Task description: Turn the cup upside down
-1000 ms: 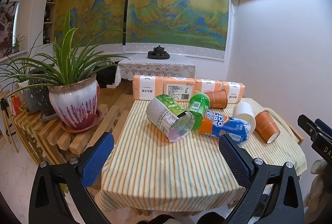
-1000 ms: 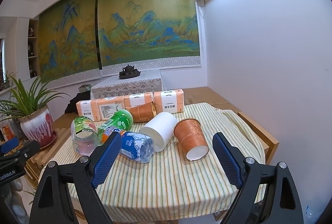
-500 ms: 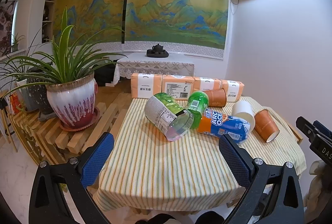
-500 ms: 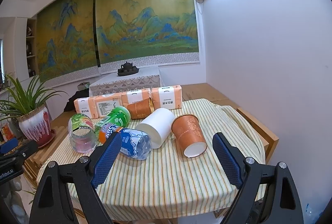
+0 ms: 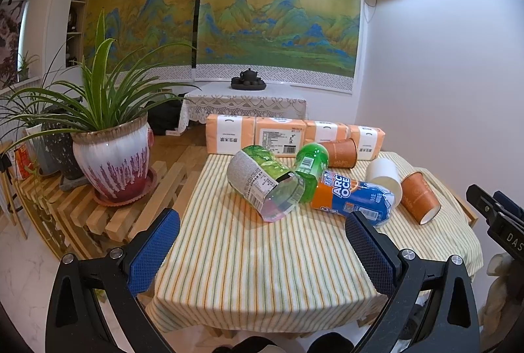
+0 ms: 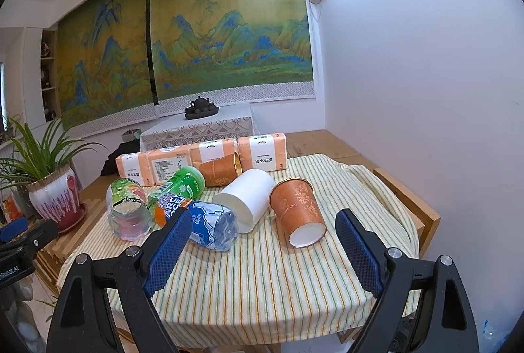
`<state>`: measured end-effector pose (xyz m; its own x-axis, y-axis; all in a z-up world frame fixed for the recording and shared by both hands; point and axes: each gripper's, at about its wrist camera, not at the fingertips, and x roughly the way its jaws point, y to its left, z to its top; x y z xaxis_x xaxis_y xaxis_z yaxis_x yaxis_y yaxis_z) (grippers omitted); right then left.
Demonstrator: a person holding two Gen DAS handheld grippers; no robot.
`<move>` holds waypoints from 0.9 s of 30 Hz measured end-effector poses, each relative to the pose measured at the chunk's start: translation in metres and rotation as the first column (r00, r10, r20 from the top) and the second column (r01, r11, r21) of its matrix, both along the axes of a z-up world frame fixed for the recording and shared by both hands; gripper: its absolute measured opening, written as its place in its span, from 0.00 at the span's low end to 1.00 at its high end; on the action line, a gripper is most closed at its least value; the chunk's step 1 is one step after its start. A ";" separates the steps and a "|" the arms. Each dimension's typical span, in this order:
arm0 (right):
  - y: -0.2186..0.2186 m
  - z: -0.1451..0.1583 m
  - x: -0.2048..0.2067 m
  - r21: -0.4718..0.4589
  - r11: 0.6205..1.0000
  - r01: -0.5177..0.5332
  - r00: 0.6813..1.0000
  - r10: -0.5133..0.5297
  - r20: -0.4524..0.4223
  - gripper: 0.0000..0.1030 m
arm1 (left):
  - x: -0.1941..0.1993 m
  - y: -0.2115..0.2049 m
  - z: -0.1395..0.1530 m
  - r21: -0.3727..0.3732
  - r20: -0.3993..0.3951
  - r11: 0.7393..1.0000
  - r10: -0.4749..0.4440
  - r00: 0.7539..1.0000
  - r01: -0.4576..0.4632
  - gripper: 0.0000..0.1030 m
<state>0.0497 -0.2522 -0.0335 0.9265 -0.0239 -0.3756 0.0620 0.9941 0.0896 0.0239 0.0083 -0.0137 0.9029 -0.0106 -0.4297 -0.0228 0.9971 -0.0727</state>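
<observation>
Both grippers hang open before the striped table, holding nothing.

The right gripper [image 6: 263,250] has its blue-padded fingers [image 6: 168,250] spread wide, and the orange paper cup [image 6: 298,210] lies on its side just beyond the gap between them, a little toward the right finger, with its white mouth turned to the camera. A white cup [image 6: 249,199] lies on its side just left of it, touching or nearly so, and beyond the left finger lie a blue-and-orange bottle [image 6: 199,218], a green bottle [image 6: 178,187] and a clear jar [image 6: 127,210]. A second orange cup [image 6: 219,171] lies against the tissue packs [image 6: 203,159] at the far edge of the tablecloth [image 6: 255,281]. The left gripper [image 5: 262,250] is likewise spread wide, its gap over bare cloth; the orange paper cup lies beyond and outside its right finger.
</observation>
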 end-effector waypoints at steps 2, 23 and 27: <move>-0.001 -0.002 0.001 0.001 1.000 0.003 1.000 -0.003 -0.002 0.84 | 0.001 0.000 0.000 -0.001 -0.002 1.000 0.000 1.000 0.000 0.99; -0.021 -0.017 0.032 -0.010 1.000 0.029 0.999 -0.029 -0.031 0.84 | 0.008 -0.011 -0.004 0.012 -0.018 1.000 -0.002 1.000 0.003 0.99; -0.035 -0.021 0.061 0.008 1.000 0.007 0.995 -0.006 -0.100 0.84 | 0.010 -0.010 -0.005 0.016 -0.020 1.000 0.005 1.000 -0.005 0.99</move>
<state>0.1104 -0.2876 -0.0543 0.8843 -0.0266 -0.4662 0.0777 0.9928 0.0906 0.0334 -0.0014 -0.0184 0.8941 0.0007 -0.4478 -0.0291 0.9980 -0.0564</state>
